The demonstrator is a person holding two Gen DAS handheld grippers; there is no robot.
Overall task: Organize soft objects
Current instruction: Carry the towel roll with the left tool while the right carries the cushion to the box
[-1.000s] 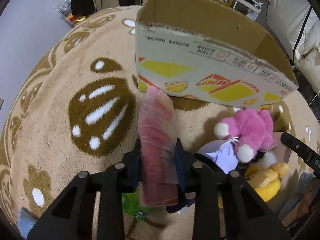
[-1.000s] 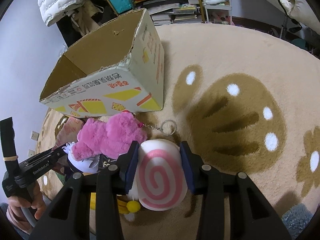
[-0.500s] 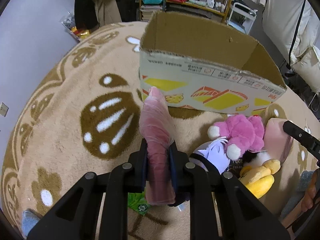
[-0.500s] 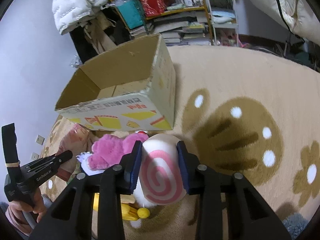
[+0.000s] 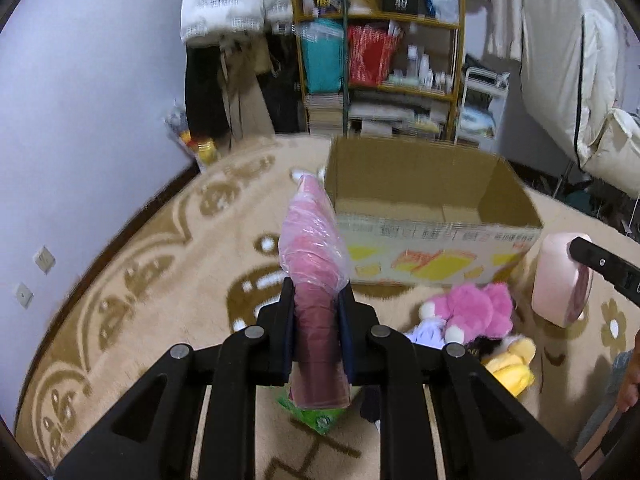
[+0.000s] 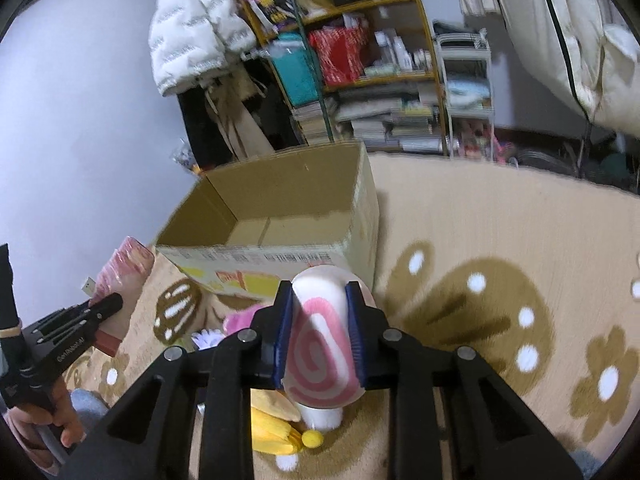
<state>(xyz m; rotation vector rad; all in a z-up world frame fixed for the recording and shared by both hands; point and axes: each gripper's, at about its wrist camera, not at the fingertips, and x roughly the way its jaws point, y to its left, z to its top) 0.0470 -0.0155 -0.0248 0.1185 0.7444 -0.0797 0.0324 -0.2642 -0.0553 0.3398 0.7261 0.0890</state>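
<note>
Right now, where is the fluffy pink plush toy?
The fluffy pink plush toy lies on the tan rug in the left wrist view, right of the left claw, before the open cardboard box.

A beige rug (image 5: 132, 280) with brown paw and flower patterns covers the floor. Pale lavender walls (image 5: 92, 92) meet behind a yellow-framed shelf unit (image 5: 380, 80) crammed with books, bags and bottles. A white puffer jacket (image 6: 188, 36) hangs beside it, and cream bedding (image 6: 560, 40) drapes at right.
</note>
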